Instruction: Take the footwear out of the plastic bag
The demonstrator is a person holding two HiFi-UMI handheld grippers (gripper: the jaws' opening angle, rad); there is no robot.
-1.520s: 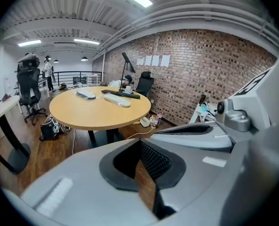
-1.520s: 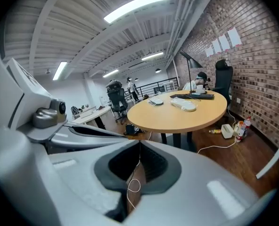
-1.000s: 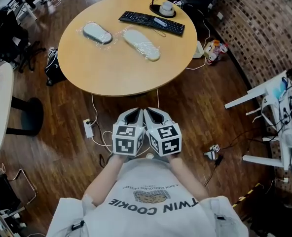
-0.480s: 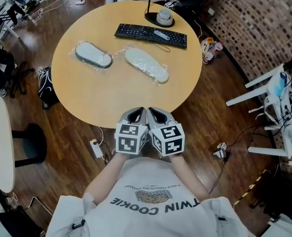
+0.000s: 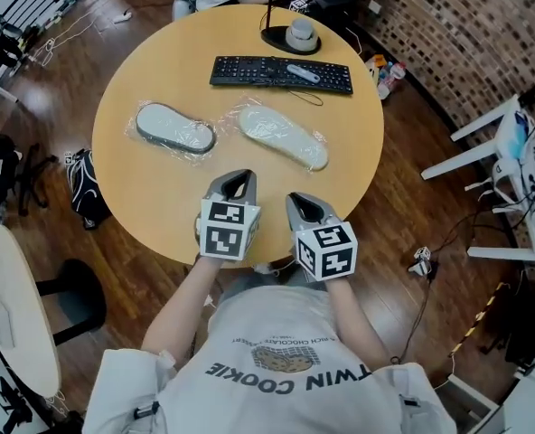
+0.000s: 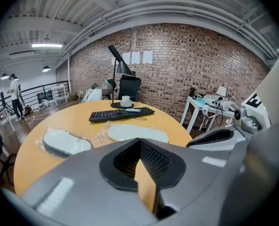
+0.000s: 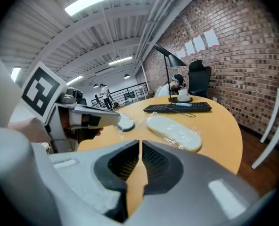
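White side table (image 5: pixel 19 324) cut by left edge; white stand (image 5: pixel 489 118) cut by right edge.

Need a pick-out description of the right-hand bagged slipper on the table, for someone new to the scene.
Start at the round wooden table, with a black keyboard at its far side. Just nearer than the keyboard lie two plastic-bagged slippers; take the right slipper. It is plain pale cream, while its left neighbour shows a dark grey edge.
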